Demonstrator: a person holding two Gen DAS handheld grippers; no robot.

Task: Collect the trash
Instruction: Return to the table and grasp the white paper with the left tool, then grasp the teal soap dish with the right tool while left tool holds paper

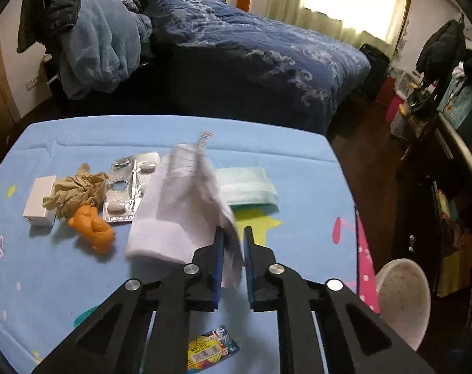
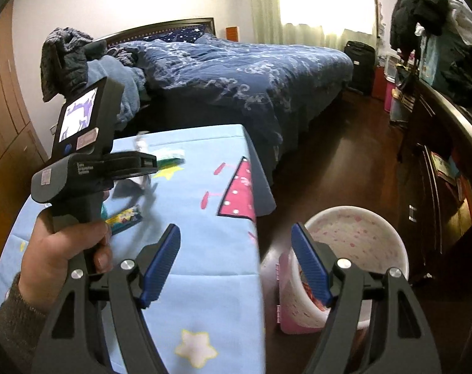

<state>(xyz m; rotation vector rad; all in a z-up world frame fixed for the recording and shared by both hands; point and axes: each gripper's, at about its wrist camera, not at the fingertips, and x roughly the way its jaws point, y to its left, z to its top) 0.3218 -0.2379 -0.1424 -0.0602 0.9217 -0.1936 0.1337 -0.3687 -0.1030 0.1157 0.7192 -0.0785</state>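
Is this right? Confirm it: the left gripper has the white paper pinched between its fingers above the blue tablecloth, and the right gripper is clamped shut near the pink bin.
Not quite. The right gripper is not clamped shut: the right wrist view shows its jaws spread wide with nothing between them, near the pink bin. The rest holds: the left gripper pinches the white paper above the blue tablecloth.

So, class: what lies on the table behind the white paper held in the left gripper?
The left gripper holds the white paper. Behind it shows part of a pale green packet; the paper covers the packet's left end and anything else there.
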